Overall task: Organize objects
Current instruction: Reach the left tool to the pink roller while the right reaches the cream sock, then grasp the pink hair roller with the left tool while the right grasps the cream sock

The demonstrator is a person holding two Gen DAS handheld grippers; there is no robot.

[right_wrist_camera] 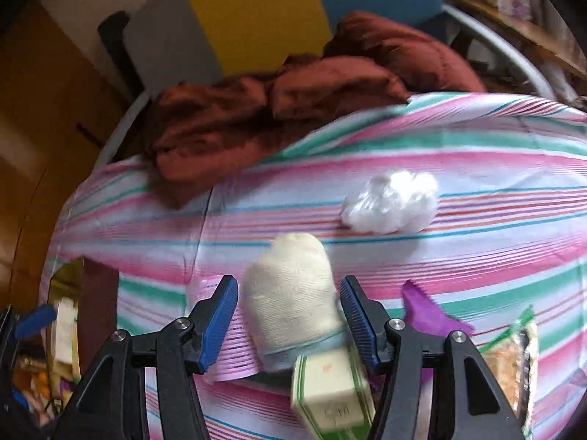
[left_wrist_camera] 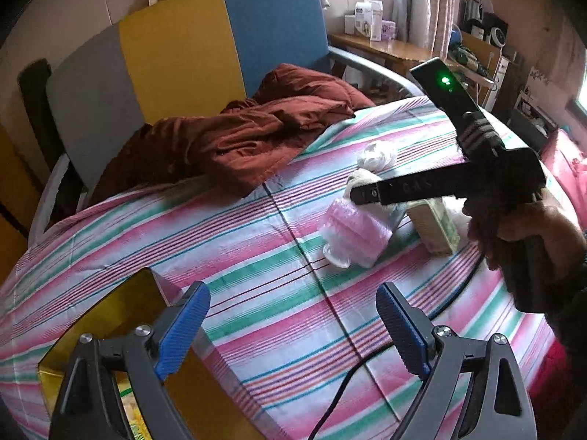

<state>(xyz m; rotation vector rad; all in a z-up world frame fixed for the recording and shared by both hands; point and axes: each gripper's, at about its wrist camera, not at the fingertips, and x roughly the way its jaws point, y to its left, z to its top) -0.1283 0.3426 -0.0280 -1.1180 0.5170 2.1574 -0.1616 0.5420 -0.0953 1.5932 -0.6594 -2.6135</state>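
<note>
A: Cream knit, soft and light by the look of it: the rolled sock [right_wrist_camera: 290, 293] lies on the striped bed sheet [right_wrist_camera: 477, 242], between the pads of my right tongs [right_wrist_camera: 288, 315]. Those stand apart; I see no pad pressing on it yet.

B: And your left?

A: Left tongs [left_wrist_camera: 293, 330] wide apart, nothing between them, hovering over bare sheet near the yellow box [left_wrist_camera: 110, 315].

B: Where would you take hold?

A: Across the thick middle of the roll. I judge it will squash, not slip, and nothing there can break. The small green-striped carton [right_wrist_camera: 330, 381] lies touching its near end and the pink ribbed piece [right_wrist_camera: 231, 337] is just beside it, so I'd keep the pads clear of both.
</note>
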